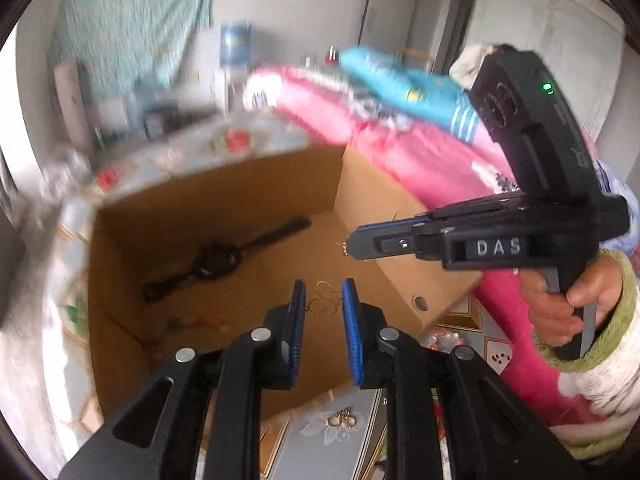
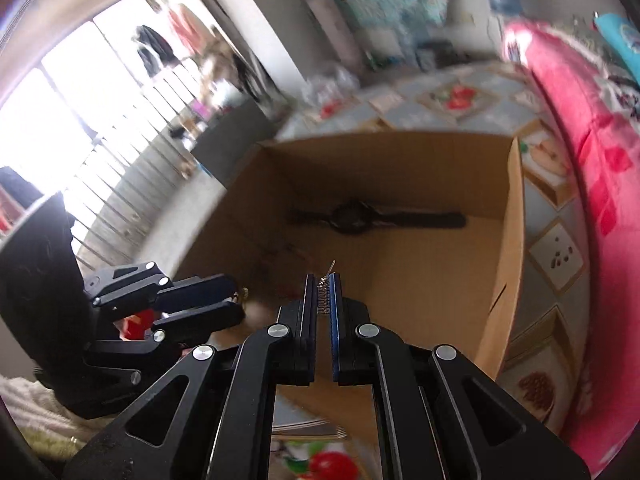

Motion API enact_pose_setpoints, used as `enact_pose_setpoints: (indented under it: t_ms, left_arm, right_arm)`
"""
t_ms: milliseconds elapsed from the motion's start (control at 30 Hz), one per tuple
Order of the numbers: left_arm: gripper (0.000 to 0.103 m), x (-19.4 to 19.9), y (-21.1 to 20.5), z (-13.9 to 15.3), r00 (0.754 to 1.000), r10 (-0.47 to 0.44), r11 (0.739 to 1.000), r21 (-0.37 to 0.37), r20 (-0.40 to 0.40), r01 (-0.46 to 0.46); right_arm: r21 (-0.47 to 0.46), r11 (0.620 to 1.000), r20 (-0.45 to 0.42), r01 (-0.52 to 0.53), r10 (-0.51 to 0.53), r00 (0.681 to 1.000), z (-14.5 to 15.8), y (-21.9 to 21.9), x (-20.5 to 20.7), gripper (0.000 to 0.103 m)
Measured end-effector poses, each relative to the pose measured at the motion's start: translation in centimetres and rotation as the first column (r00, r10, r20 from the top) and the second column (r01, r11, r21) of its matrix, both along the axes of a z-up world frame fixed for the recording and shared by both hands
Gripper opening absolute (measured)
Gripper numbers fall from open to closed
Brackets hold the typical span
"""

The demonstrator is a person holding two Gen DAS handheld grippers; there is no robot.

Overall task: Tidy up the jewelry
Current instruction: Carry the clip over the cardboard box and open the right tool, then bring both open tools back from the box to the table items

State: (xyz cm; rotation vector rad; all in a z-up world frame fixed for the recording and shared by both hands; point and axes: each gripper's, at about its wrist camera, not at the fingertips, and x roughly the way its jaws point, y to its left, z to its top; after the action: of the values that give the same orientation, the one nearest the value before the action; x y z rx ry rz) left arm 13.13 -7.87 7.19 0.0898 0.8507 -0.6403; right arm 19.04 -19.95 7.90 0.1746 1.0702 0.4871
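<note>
Right wrist view shows the right claw (image 2: 323, 294) closed on a small silvery earring (image 2: 325, 285), pinched between its pads with a thin hook poking out above the tips, directly over the open cardboard box (image 2: 508, 248). Left wrist view shows the left claw (image 1: 323, 300) with its pads narrowly apart and a gold butterfly-shaped piece (image 1: 322, 300) seen in the gap; whether it is pinched there or lies on the box floor behind, I cannot tell.

The likely trouble is a drop in the wrong place. The earring is held only by a sliver of metal, so a jolt or a slight loosening could let it slip, and its hook might snag on the ribbed pad when released. Another gold earring (image 1: 343, 420) lies on the flowered desk (image 1: 352, 436) just outside the box, easy to overlook or knock.

Inside the box a black wristwatch (image 1: 218, 260) lies flat near the far wall, with a faint greenish-orange string of something near the left wall, too blurred to name.
</note>
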Motion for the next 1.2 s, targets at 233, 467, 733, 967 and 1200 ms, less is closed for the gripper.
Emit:
enact_pose_setpoints:
  t_ms: [233, 467, 733, 967, 1200]
  left_arm:
    - [0.019, 6.6, -1.4, -3.0, 0.986, 0.062, 0.997, 0.055, -0.157, -0.054]
    - [0.026, 7.4, 0.6, -2.5, 0.977, 0.127, 0.992, -0.003, -0.172, -0.129]
    - [0.034, 4.1, 4.0, 0.4, 0.980, 0.173, 0.980, -0.083, -0.095, -0.181]
    - [0.050, -1.7, 7.1, 2.3, 0.980, 0.197, 0.972, -0.136, 0.025, -0.191]
    - [0.062, -7.0, 9.1, 1.7, 0.974, 0.214, 0.971, -0.127, 0.074, -0.204]
  right_arm:
    - [-0.097, 0.995, -0.006, 0.033, -0.033, 0.999, -1.4, -0.6, 3.1, 0.020]
    - [-0.052, 0.995, 0.052, 0.080, -0.078, 0.996, 0.3, -2.4, 1.5, 0.020]
    - [-0.037, 0.992, 0.138, 0.121, -0.115, 0.984, 2.4, -2.6, -2.5, 0.028]
    - [0.006, 0.988, 0.234, 0.152, -0.149, 0.961, 4.6, -2.0, -6.9, 0.050]
    - [-0.072, 0.992, 0.345, 0.106, -0.074, 0.936, 6.8, 0.4, -10.9, 0.080]
